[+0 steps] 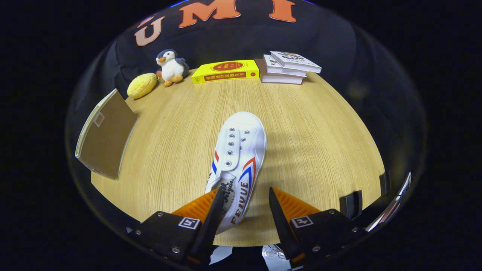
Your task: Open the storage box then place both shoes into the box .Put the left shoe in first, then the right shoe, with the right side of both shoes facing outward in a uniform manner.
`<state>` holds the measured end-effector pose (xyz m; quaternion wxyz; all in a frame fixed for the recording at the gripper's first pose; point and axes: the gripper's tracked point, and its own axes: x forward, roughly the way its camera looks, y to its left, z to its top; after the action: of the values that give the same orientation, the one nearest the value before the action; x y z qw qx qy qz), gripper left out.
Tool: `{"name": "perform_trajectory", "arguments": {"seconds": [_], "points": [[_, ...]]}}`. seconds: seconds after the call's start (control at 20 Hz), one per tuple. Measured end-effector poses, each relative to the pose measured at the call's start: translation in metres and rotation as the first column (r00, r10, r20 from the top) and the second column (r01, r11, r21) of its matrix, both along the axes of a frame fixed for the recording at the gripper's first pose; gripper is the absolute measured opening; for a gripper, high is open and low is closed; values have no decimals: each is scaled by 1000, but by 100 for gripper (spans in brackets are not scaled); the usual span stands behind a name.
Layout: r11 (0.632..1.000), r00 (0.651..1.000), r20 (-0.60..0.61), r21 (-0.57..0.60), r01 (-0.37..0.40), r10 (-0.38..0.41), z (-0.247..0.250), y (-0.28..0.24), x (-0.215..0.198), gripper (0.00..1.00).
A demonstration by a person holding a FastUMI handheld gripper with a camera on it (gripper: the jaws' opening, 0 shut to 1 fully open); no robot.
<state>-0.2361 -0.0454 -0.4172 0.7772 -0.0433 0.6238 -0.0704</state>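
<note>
Straddling: white canvas shoe (237,158), its heel being framed by spread gripper (244,210) fingers, unclamped.
Beyond: yellow book (225,71), plush penguin (171,67).

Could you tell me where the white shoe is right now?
The white shoe lies on the wooden table, heel between the open hand-held gripper fingers, toe pointing toward the yellow book.

Heel end of the white shoe (237,165) is covered by the left finger of the gripper (243,210), whose fingers stand apart; contact of that finger with the shoe cannot be told. The brown box (105,135) is cut off at its outer side. Book (225,71) cover lettering is too small to be read. Dark clips (352,205) at the table (312,150) edge are only partly seen.
</note>
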Motion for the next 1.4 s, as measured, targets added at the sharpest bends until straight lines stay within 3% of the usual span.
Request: {"name": "perform_trajectory", "arguments": {"seconds": [0.35,0.5,0.65,0.8,1.0,1.4], "points": [[999,997,-62,3,-35,36,-19,4,-3,51],[999,997,-79,26,26,-24,-21,7,-2,35],[989,987,-85,55,139,-134,-22,5,-1,27],[978,980,-69,83,191,-186,-21,1,0,6],[945,958,-33,156,286,-284,-1,7,16,4],[936,959,68,244,252,-276,37,42,66,4]]}}
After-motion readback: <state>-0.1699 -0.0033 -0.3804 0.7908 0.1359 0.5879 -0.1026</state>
